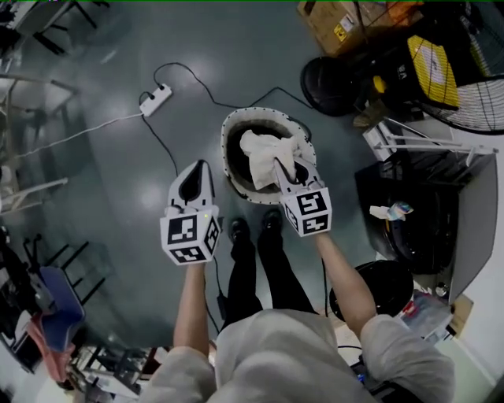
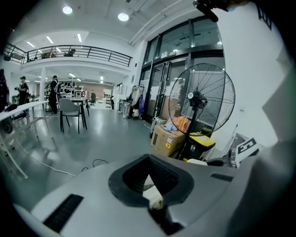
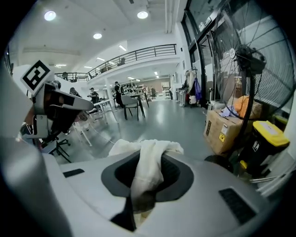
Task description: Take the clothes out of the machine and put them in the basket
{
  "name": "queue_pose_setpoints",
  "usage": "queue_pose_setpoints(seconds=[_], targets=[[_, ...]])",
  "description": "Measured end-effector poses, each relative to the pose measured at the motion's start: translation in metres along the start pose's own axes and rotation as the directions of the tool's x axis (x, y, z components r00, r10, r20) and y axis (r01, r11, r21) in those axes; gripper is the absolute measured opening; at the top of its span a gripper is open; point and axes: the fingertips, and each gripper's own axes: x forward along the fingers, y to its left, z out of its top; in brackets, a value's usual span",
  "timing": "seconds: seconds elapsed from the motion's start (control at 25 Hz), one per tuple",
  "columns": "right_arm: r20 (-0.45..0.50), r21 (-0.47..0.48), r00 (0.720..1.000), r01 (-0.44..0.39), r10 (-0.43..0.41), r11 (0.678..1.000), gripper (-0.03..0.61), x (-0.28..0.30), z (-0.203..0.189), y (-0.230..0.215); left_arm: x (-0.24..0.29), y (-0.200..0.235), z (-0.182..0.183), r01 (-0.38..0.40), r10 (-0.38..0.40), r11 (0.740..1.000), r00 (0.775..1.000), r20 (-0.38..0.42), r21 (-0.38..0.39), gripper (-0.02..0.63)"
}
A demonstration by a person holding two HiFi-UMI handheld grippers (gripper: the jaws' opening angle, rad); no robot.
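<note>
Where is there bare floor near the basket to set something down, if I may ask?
Bare floor lies left of the basket, beyond the power strip's black cable. Right of the basket it is crowded: fan, cardboard box, black machine.

A big open lab hall: polished grey floor (image 1: 94,181), mezzanine railing (image 2: 78,50) overhead, glass entrance doors (image 2: 162,92), office chairs (image 2: 71,110), 1 industrial fan (image 2: 201,99), 1 cardboard box (image 2: 167,140).

Fan (image 2: 202,99), cardboard box (image 2: 167,140) (just beside)
</note>
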Motion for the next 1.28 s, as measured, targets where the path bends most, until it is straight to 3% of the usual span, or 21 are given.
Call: queue_pose_setpoints(seconds=[0.08,0.12,0.16,0.2,0.32,0.4,0.48,0.68,0.8,1.0,1.28], targets=[[-0.046,0.041,0.999,-0.002,0.004,0.999,0.092,0.022,-0.022,-0.003,0.003,0.001,-0.01,0.0,0.0,1.0,1.0,-0.015,-0.007,0.017],[-0.069,0.068,0.998,-0.003,0.007,0.998,0.171,0.035,-0.031,-0.005,0.005,0.002,-0.012,0.001,-0.001,1.0,1.0,-0.019,-0.007,0.017],[-0.089,0.09,0.996,0.002,0.006,0.996,0.322,0.046,-0.04,-0.007,0.006,0.001,-0.013,0.002,-0.003,1.0,1.0,-0.022,-0.005,0.017],[-0.103,0.098,0.995,0.018,-0.008,0.995,0.373,0.052,-0.048,-0.011,0.007,0.0,-0.014,0.005,-0.005,1.0,1.0,-0.024,-0.004,0.017],[-0.098,0.048,0.993,0.072,-0.067,0.996,0.373,0.047,-0.052,-0.021,0.006,-0.005,-0.01,0.015,-0.015,1.0,1.0,-0.021,0.001,0.017],[-0.085,0.034,0.995,0.063,-0.06,0.997,0.373,0.04,-0.046,-0.019,0.006,-0.006,-0.003,0.019,-0.019,1.0,1.0,-0.011,0.007,0.017],[-0.068,0.039,0.996,0.057,-0.054,0.998,0.353,0.033,-0.041,-0.017,0.005,-0.009,0.002,0.022,-0.022,1.0,1.0,-0.004,0.012,0.017],[-0.037,0.054,0.997,0.076,-0.074,0.996,0.15,0.01,-0.024,-0.021,0.002,-0.021,0.011,0.042,-0.042,0.999,0.999,0.004,0.023,0.017],[-0.001,0.058,0.996,0.085,-0.085,0.995,0.062,-0.009,-0.007,-0.02,-0.007,-0.028,0.016,0.05,-0.051,0.998,0.999,0.011,0.025,0.017],[0.085,0.043,0.992,0.091,-0.095,0.995,0.025,-0.044,0.038,-0.015,-0.028,-0.033,0.043,0.047,-0.049,0.998,0.997,0.059,0.035,0.017],[0.21,-0.003,0.975,0.077,-0.074,0.997,0.023,-0.103,0.111,0.003,-0.074,-0.034,0.099,0.033,-0.042,0.998,0.989,0.144,0.059,0.017]])
